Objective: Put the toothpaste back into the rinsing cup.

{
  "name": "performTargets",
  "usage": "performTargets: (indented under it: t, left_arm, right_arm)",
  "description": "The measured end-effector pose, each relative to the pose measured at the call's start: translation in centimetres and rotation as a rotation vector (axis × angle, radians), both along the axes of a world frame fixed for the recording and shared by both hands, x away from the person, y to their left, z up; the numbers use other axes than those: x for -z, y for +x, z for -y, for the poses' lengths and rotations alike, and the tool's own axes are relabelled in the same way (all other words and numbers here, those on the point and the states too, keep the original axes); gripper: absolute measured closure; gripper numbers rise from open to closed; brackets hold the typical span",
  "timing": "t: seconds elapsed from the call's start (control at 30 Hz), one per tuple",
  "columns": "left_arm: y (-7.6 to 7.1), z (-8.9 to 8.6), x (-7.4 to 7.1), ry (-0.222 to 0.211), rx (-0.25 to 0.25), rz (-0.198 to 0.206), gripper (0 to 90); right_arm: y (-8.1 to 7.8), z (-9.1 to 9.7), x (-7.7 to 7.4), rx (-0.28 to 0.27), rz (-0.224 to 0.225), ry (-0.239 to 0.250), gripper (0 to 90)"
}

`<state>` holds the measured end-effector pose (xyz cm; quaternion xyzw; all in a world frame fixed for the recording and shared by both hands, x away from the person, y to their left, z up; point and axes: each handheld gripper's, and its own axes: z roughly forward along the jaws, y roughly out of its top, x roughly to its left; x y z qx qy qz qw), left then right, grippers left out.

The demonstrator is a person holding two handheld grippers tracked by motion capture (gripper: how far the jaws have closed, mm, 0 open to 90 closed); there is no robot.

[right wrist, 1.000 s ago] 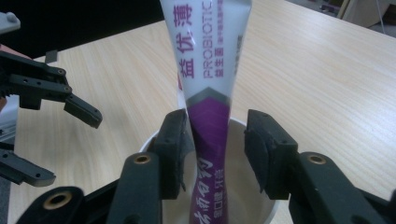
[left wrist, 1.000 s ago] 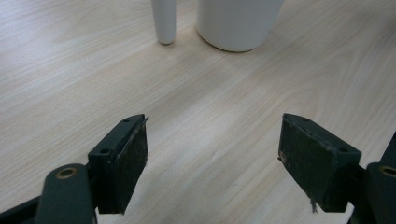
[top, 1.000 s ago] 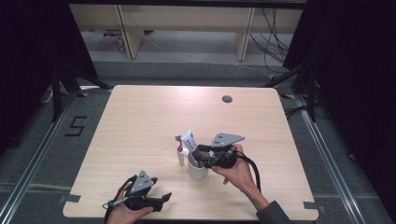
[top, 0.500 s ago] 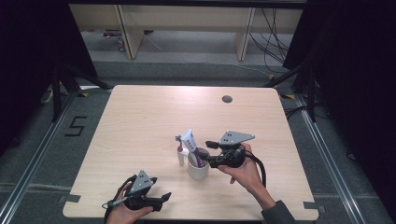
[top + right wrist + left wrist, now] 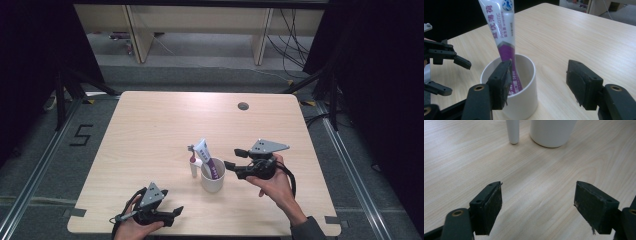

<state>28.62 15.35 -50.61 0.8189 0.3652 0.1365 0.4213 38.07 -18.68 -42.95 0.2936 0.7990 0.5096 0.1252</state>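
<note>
A white cup (image 5: 212, 179) stands on the wooden tabletop (image 5: 150, 130), a little nearer the person's edge than the middle. A toothpaste tube (image 5: 209, 159) (white at its upper end, purple lower down, with printed lettering) stands in the cup and leans out over its rim, up and to the left in the high view. In the right gripper view the tube (image 5: 505, 37) rises out of the cup (image 5: 521, 100) at a slant, its purple end down inside. Just left of the cup in the high view stands a small white upright piece with a reddish top (image 5: 192, 162), close beside the cup; what it is cannot be made out.

The right gripper (image 5: 235, 159) sits just to the right of the cup, its fingers pointing at it. Its fingers have just been opening and now stand apart with nothing pressed between them: in the right gripper view the left finger (image 5: 500, 83) overlaps the cup's rim, and the other finger (image 5: 582, 85) hangs over bare wood.

The left gripper (image 5: 172, 214) rests low near the tabletop's front edge, well apart from the cup. Its fingers (image 5: 490, 206) are spread wide over bare wood, with nothing between them.
</note>
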Motion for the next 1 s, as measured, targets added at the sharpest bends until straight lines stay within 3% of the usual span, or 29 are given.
performTargets:
  t: [0.03, 0.07, 0.13, 0.17, 0.23, 0.4, 0.67, 0.73, 0.77, 0.8, 0.93, 0.97, 1.0]
  left_arm:
    - [0.0, 0.0, 0.0, -0.006, -0.001, -0.002, 22.0]
    - [0.0, 0.1, 0.0, -0.003, 0.0, -0.002, 21.8]
    - [0.1, 0.0, -0.1, 0.01, 0.012, 0.0, 21.7]
    - [0.1, 0.0, -0.1, 0.006, 0.015, 0.001, 21.7]
    - [0.0, 0.1, 0.0, 0.008, 0.012, 0.002, 21.3]
    - [0.1, 0.0, 0.0, 0.008, 0.007, 0.001, 21.2]
    - [0.0, 0.1, 0.0, -0.015, -0.006, 0.006, 21.1]
    - [-0.1, 0.1, 0.0, -0.011, -0.005, 0.007, 21.2]
    - [0.0, 0.0, -0.1, 0.009, 0.009, 0.007, 21.1]
    - [0.0, 0.0, -0.1, 0.006, 0.008, 0.008, 21.2]
    - [0.0, 0.1, 0.0, -0.016, -0.006, 0.006, 21.2]
    - [0.0, 0.0, 0.0, 0.001, 0.001, 0.003, 21.2]
    - [0.0, 0.0, 0.0, 0.014, 0.006, 0.005, 21.1]
  right_arm:
    - [-0.1, 0.2, 0.0, 0.001, -0.009, -0.001, 38.4]
    - [-0.4, 0.4, 0.0, 0.017, -0.058, 0.008, 38.2]
    - [-0.2, 0.9, 0.2, 0.014, -0.026, 0.006, 37.1]
    - [-0.3, 1.0, 0.2, 0.013, -0.044, 0.009, 36.7]
    - [-0.3, 1.7, 0.3, 0.029, -0.038, -0.003, 36.0]
    - [-0.6, 2.3, 0.4, 0.04, -0.059, 0.022, 34.1]
    - [-1.0, 3.8, 0.4, 0.069, -0.037, 0.013, 32.8]
    - [-1.2, 3.9, 0.5, 0.074, -0.071, 0.027, 32.6]
    - [-1.2, 4.1, 0.6, 0.074, -0.055, 0.015, 32.4]
    - [-1.3, 4.1, 0.6, 0.078, -0.076, 0.024, 32.4]
    - [-1.3, 4.6, 0.8, 0.079, -0.048, 0.011, 32.2]
    - [-1.5, 4.6, 0.8, 0.081, -0.071, 0.026, 32.1]
    - [-1.4, 4.8, 0.9, 0.08, -0.056, 0.016, 32.0]
